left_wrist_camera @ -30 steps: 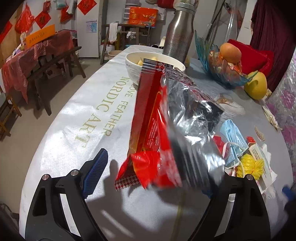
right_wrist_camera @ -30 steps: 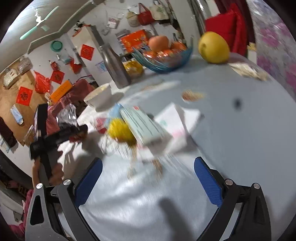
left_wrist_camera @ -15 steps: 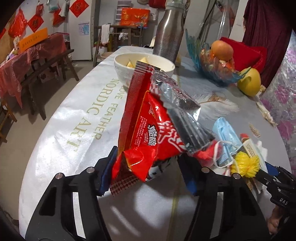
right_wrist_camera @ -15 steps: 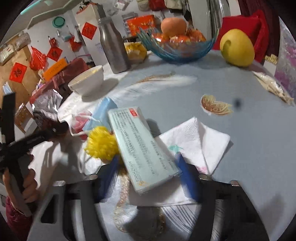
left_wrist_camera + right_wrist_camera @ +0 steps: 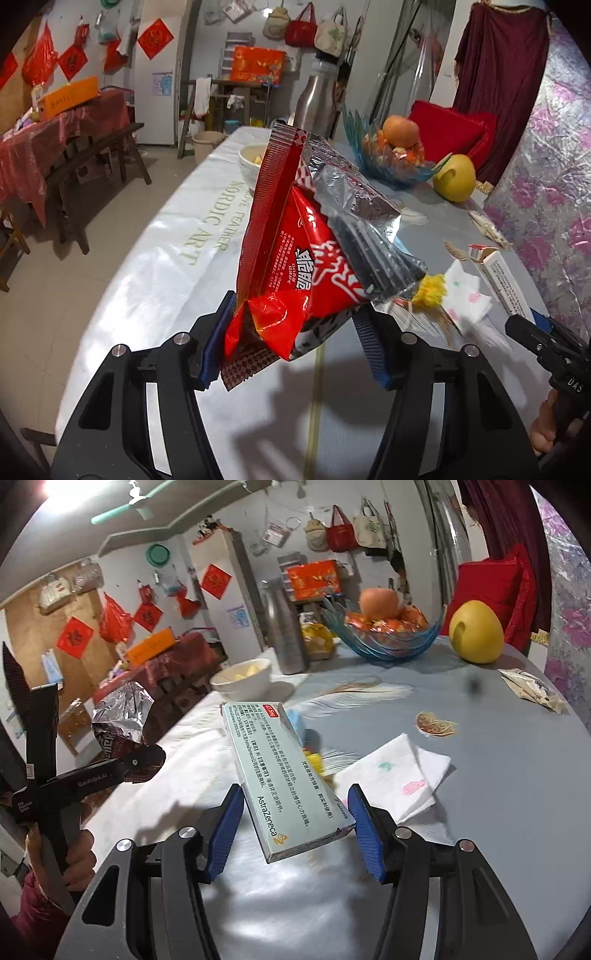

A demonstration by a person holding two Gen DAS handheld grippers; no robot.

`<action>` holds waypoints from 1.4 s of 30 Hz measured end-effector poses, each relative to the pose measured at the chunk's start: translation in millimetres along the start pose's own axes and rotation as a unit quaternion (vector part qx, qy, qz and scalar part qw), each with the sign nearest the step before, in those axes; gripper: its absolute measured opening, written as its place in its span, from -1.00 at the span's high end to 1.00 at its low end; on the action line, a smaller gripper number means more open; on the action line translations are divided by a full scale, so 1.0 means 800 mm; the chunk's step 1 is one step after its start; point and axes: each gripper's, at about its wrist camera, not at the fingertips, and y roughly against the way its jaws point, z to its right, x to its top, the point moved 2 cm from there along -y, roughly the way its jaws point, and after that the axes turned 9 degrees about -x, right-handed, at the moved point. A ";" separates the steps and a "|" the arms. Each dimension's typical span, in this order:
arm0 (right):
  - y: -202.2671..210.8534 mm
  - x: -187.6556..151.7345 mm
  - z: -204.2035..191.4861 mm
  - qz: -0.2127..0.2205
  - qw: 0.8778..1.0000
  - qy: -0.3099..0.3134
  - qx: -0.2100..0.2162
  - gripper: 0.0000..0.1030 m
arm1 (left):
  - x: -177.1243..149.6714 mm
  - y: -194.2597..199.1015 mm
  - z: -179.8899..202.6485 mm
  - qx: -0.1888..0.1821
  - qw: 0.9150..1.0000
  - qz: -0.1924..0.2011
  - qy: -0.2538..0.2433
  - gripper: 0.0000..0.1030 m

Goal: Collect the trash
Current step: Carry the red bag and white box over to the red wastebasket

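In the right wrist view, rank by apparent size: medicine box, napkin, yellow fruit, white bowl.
1. medicine box, though nearness to the camera inflates it
2. napkin
3. yellow fruit and white bowl look alike; not ranked

One snack wrapper (image 5: 314, 251), one medicine box (image 5: 288, 779), one napkin (image 5: 399, 779), one bowl (image 5: 243, 677), one bottle (image 5: 286, 635).

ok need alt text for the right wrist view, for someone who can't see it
The right gripper clamps a pale green AstraZeneca medicine box, lifted above a grey tablecloth. A white napkin lies just behind it, with a pomelo and a blue glass fruit bowl farther back.
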 end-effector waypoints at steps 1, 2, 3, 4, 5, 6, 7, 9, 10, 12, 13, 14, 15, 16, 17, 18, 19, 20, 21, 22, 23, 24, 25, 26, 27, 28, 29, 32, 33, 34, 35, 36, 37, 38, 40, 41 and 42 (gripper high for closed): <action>0.008 -0.003 -0.004 0.003 1.000 0.002 0.003 -0.12 | -0.003 0.013 0.003 0.003 1.000 0.006 -0.004 -0.19; 0.015 -0.005 -0.008 0.006 1.000 0.003 0.007 -0.12 | -0.006 0.026 0.005 0.008 1.000 0.012 -0.007 -0.19; 0.025 -0.009 -0.013 0.010 1.000 0.003 0.012 -0.12 | -0.008 0.036 0.007 0.010 1.000 0.017 -0.009 -0.19; 0.032 -0.013 -0.017 0.013 1.000 0.004 0.015 -0.12 | -0.012 0.046 0.008 0.012 1.000 0.020 -0.010 -0.19; 0.038 -0.015 -0.020 0.015 1.000 0.004 0.017 -0.12 | -0.014 0.054 0.010 0.013 1.000 0.024 -0.010 -0.19; 0.047 -0.019 -0.025 0.018 1.000 0.004 0.020 -0.13 | -0.018 0.063 0.009 0.012 1.000 0.027 -0.009 -0.19; 0.054 -0.022 -0.028 0.021 1.000 0.004 0.023 -0.13 | -0.021 0.074 0.009 0.012 0.999 0.030 -0.008 -0.19; 0.071 -0.028 -0.037 0.027 0.999 0.006 0.030 -0.13 | -0.029 0.094 0.007 0.013 0.999 0.038 -0.006 -0.19; 0.077 -0.032 -0.041 0.030 0.999 0.007 0.033 -0.13 | -0.034 0.105 0.005 0.014 0.999 0.042 -0.006 -0.19; 0.092 -0.038 -0.053 0.036 0.999 0.012 0.038 -0.13 | -0.044 0.126 0.001 0.017 0.999 0.049 -0.006 -0.19; 0.099 -0.041 -0.060 0.037 0.998 0.015 0.042 -0.13 | -0.051 0.139 -0.003 0.020 0.998 0.053 -0.006 -0.19; 0.107 -0.044 -0.067 0.038 0.998 0.019 0.047 -0.13 | -0.057 0.152 -0.007 0.024 0.998 0.057 -0.005 -0.19; 0.112 -0.047 -0.073 0.039 0.998 0.021 0.051 -0.13 | -0.063 0.164 -0.012 0.027 0.998 0.061 -0.003 -0.19; 0.117 -0.049 -0.080 0.040 0.997 0.024 0.057 -0.13 | -0.068 0.176 -0.017 0.029 0.998 0.064 -0.001 -0.19; 0.125 -0.051 -0.090 0.041 0.997 0.029 0.064 -0.13 | -0.073 0.185 -0.022 0.031 0.997 0.066 0.002 -0.19; 0.129 -0.053 -0.097 0.041 0.996 0.032 0.069 -0.13 | -0.080 0.200 -0.030 0.034 0.997 0.069 0.006 -0.19; 0.134 -0.054 -0.106 0.042 0.996 0.037 0.075 -0.13 | -0.085 0.211 -0.038 0.037 0.997 0.071 0.010 -0.19; 0.138 -0.057 -0.115 0.042 0.995 0.043 0.080 -0.13 | -0.091 0.222 -0.046 0.040 0.996 0.072 0.013 -0.19; 0.142 -0.058 -0.129 0.041 0.994 0.051 0.086 -0.13 | -0.097 0.232 -0.054 0.044 0.996 0.073 0.017 -0.19; 0.145 -0.061 -0.141 0.040 0.993 0.059 0.092 -0.13 | -0.106 0.244 -0.064 0.049 0.996 0.072 0.021 -0.19; 0.148 -0.063 -0.148 0.039 0.993 0.064 0.095 -0.13 | -0.114 0.254 -0.074 0.055 0.996 0.070 0.024 -0.19; 0.150 -0.067 -0.162 0.036 0.992 0.073 0.100 -0.13 | -0.122 0.262 -0.083 0.061 0.996 0.067 0.026 -0.19; 0.151 -0.070 -0.173 0.032 0.991 0.080 0.104 -0.13 | -0.131 0.270 -0.094 0.070 0.995 0.061 0.029 -0.19; 0.150 -0.073 -0.187 0.026 0.990 0.088 0.109 -0.13 | -0.141 0.276 -0.105 0.076 0.995 0.055 0.032 -0.19; 0.149 -0.075 -0.197 0.021 0.989 0.094 0.114 -0.13 | -0.150 0.281 -0.116 0.082 0.995 0.048 0.035 -0.20; 0.147 -0.077 -0.207 0.015 0.988 0.099 0.118 -0.13 | -0.162 0.284 -0.131 0.093 0.994 0.036 0.040 -0.20; 0.145 -0.080 -0.217 0.009 0.987 0.104 0.122 -0.13 | -0.173 0.285 -0.144 0.102 0.994 0.024 0.044 -0.20; 0.135 -0.090 -0.249 -0.012 0.984 0.123 0.132 -0.13 | -0.204 0.283 -0.185 0.123 0.991 -0.011 0.059 -0.20; 0.130 -0.093 -0.262 -0.019 0.982 0.130 0.134 -0.13 | -0.215 0.278 -0.200 0.129 0.989 -0.025 0.068 -0.20; 0.126 -0.098 -0.273 -0.025 0.981 0.136 0.136 -0.13 | -0.224 0.276 -0.214 0.130 0.988 -0.036 0.078 -0.20; 0.122 -0.102 -0.280 -0.032 0.980 0.142 0.138 -0.13 | -0.234 0.271 -0.229 0.129 0.986 -0.047 0.090 -0.20; 0.117 -0.106 -0.292 -0.041 0.978 0.149 0.141 -0.13 | -0.245 0.268 -0.244 0.127 0.985 -0.058 0.103 -0.20; 0.111 -0.111 -0.304 -0.049 0.976 0.156 0.143 -0.13 | -0.255 0.263 -0.256 0.126 0.983 -0.068 0.113 -0.20; 0.108 -0.114 -0.311 -0.054 0.975 0.160 0.143 -0.13 | -0.263 0.262 -0.269 0.125 0.982 -0.075 0.120 -0.20; 0.098 -0.123 -0.333 -0.071 0.971 0.174 0.145 -0.13 | -0.285 0.252 -0.289 0.123 0.979 -0.096 0.133 -0.23; 0.093 -0.128 -0.342 -0.079 0.970 0.179 0.146 -0.13 | -0.293 0.248 -0.294 0.123 0.978 -0.104 0.136 -0.23; 0.089 -0.130 -0.348 -0.085 0.968 0.182 0.147 -0.13 | -0.304 0.243 -0.300 0.123 0.976 -0.115 0.140 -0.23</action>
